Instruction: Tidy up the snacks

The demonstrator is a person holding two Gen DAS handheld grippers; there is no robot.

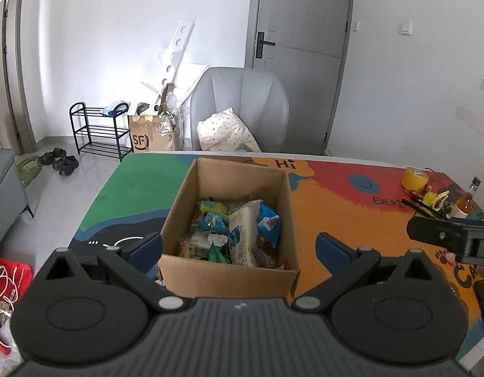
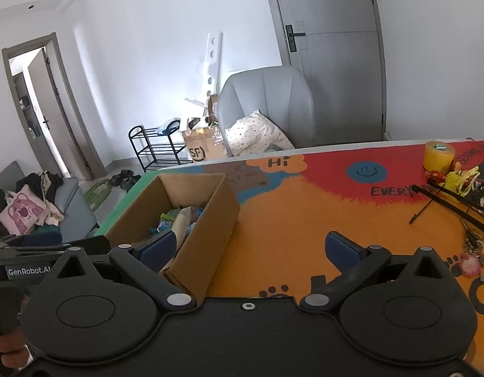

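An open cardboard box (image 1: 185,194) stands on the colourful table mat (image 1: 336,213). Inside lie several snack packets (image 1: 239,229), blue, green and white. My left gripper (image 1: 239,248) is open and empty, held just in front of and above the box's near wall. In the right wrist view the same box (image 2: 207,220) sits to the left with its snack packets (image 2: 179,220) visible. My right gripper (image 2: 251,248) is open and empty, its left finger over the box's near corner and its right finger over the orange mat (image 2: 305,213).
A yellow tape roll (image 2: 438,157), black sticks (image 2: 455,204), a keyring and a bottle (image 1: 468,198) clutter the table's right end. A grey chair (image 1: 242,110) with a dotted pillow stands behind the table. A shoe rack (image 1: 97,128) stands by the wall.
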